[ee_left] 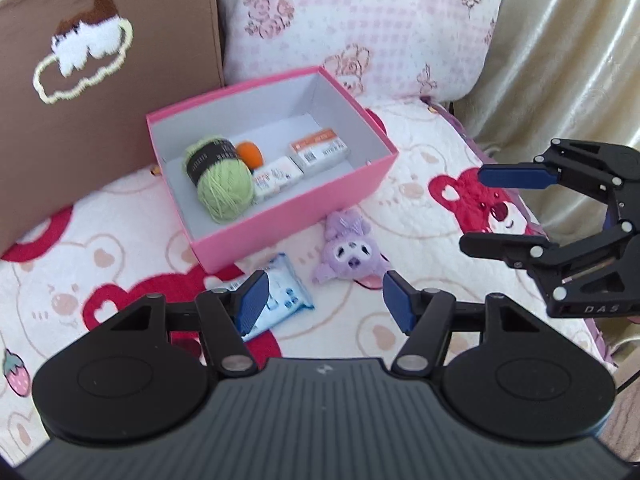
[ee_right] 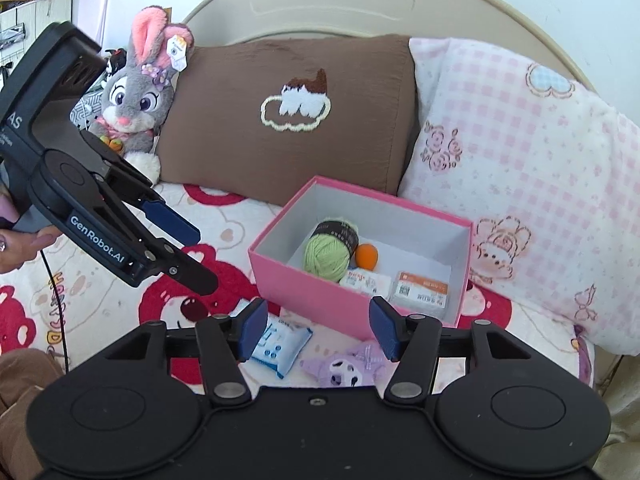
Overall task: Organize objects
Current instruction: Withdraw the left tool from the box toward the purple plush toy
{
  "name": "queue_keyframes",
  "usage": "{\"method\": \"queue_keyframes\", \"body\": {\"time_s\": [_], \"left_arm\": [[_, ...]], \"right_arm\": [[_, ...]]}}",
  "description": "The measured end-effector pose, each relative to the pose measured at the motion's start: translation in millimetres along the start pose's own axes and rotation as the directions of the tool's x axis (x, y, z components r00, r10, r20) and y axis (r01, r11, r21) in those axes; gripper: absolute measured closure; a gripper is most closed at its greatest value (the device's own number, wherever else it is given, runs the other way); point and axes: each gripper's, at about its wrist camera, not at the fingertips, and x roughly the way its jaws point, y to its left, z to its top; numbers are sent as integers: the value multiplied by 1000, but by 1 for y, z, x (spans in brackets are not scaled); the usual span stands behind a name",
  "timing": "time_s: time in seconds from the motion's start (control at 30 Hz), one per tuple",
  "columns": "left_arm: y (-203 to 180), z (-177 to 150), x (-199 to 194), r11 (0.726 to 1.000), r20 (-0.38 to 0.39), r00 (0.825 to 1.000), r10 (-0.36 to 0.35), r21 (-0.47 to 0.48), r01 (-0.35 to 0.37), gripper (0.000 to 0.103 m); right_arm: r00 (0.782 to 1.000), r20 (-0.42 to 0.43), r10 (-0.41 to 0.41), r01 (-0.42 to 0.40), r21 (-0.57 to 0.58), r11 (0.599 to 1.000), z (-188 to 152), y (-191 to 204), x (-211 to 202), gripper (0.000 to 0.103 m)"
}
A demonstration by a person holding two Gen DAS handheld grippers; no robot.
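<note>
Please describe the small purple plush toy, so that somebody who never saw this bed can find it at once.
Find the open pink box on the bear-print bedspread, before the brown pillow. The purple plush toy lies on the spread outside the box, beside a blue-white wipes packet. It alone is soft, lilac, with a face.

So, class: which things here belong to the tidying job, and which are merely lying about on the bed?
Part of the job:
pink box
green yarn
orange ball
two small packets
blue wipes pack
purple plush

Just lying about:
brown pillow
pink checked pillow
rabbit toy
</note>
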Motion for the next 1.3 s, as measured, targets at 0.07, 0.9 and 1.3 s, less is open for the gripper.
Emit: {"method": "queue_keyframes", "body": {"time_s": [0.07,0.9,1.3], "left_arm": [[-2,-3,4,1000,-12,1000,-15,-8,15,41],[3,-27,69,977,-73,987,-140,-172,126,37],[12,-31,110,944,-30,975,-222,-256,207,36]], "right_arm": [[1000,-18,-1,1,-2,1000,-6,1,2,41],[998,-54,21,-25,-71,997,-64,7,32,18],[994,-95,60,-59,8,998,-83,-2,77,18]]}}
